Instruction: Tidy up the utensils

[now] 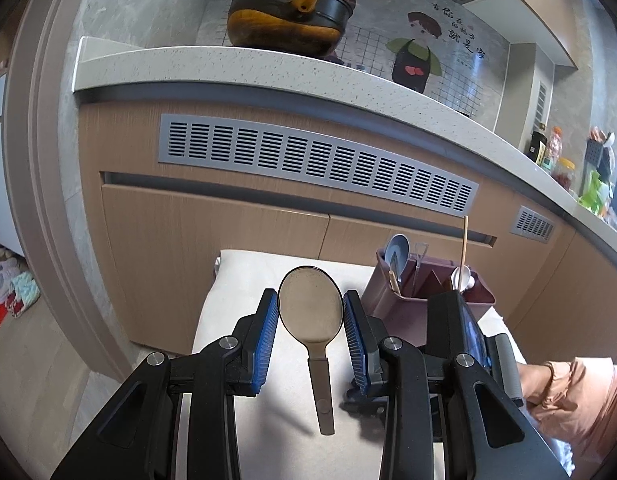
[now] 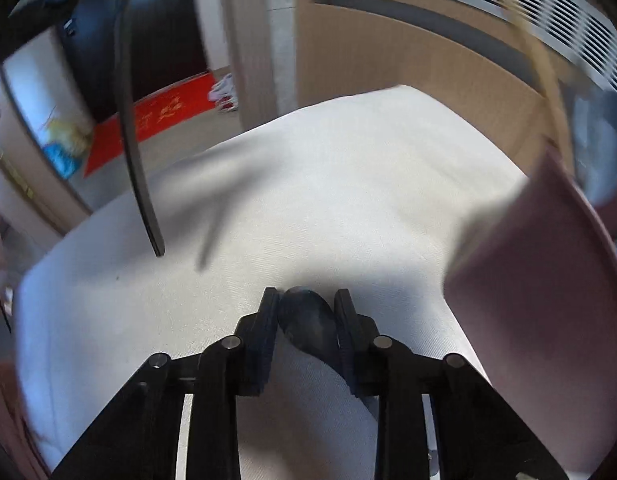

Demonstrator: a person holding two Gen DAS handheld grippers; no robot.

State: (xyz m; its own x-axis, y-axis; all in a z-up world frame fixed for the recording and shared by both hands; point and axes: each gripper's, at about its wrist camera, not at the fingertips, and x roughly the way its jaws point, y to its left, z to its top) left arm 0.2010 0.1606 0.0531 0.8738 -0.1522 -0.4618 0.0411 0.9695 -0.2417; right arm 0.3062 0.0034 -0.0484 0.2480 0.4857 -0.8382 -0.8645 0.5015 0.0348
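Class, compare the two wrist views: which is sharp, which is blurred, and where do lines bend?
Left wrist view: sharp; the paddle spoon is crisp, and the countertop edge bows from fisheye distortion. Right wrist view: motion-blurred; the maroon utensil holder is smeared and the dark spoon is soft.

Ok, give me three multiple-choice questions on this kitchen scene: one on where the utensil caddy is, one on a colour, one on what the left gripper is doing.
1. Where does the mauve utensil caddy stand?
A. On the white cloth
B. On the stone countertop
C. On the floor

2. What colour are the left gripper's pads?
A. Red
B. Blue
C. Yellow

3. What state is the left gripper in?
A. Open and empty
B. Shut on a chopstick
C. Shut on the rice paddle

Answers:
1. A: the mauve utensil caddy sits on the white cloth, below the counter.
2. B: the pads are ribbed blue.
3. C: the left gripper clamps the rice paddle by its bowl, handle hanging free.
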